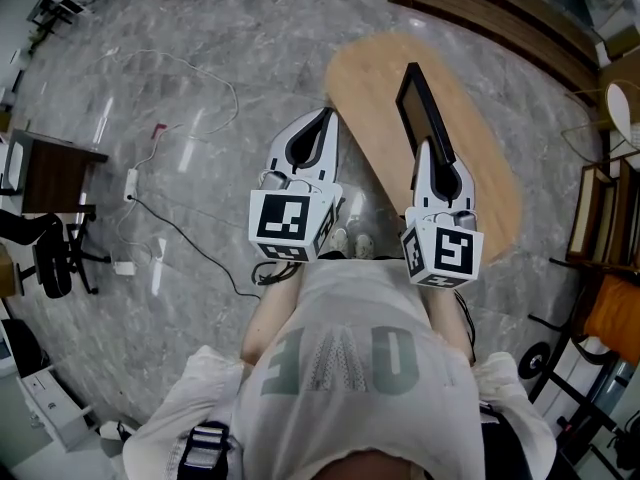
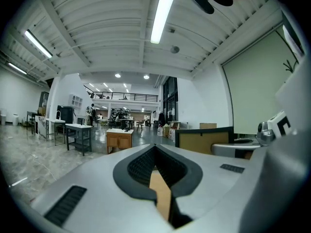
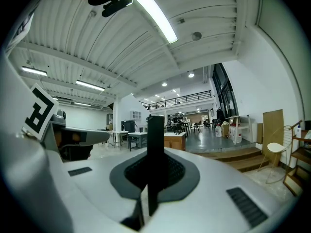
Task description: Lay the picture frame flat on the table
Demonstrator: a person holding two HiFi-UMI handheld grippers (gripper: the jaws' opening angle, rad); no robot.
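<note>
A black picture frame (image 1: 420, 103) stands on its edge, upright, on the oval wooden table (image 1: 370, 78) in the head view. My right gripper (image 1: 432, 148) is shut on the frame's near end. In the right gripper view the frame (image 3: 155, 135) rises as a dark vertical bar between the closed pads of the right gripper (image 3: 154, 155). My left gripper (image 1: 323, 118) hovers by the table's left edge, apart from the frame. Seen in its own view, the left gripper (image 2: 155, 149) is shut with nothing held; only a strip of tan tabletop (image 2: 160, 193) shows below it.
White cables and a power strip (image 1: 131, 183) lie on the marble floor to the left, near a dark cabinet (image 1: 55, 173). A wooden step (image 1: 480, 8) runs behind the table. Wooden chairs (image 1: 600, 218) stand at the right. The person's shoes (image 1: 350, 240) are beside the table.
</note>
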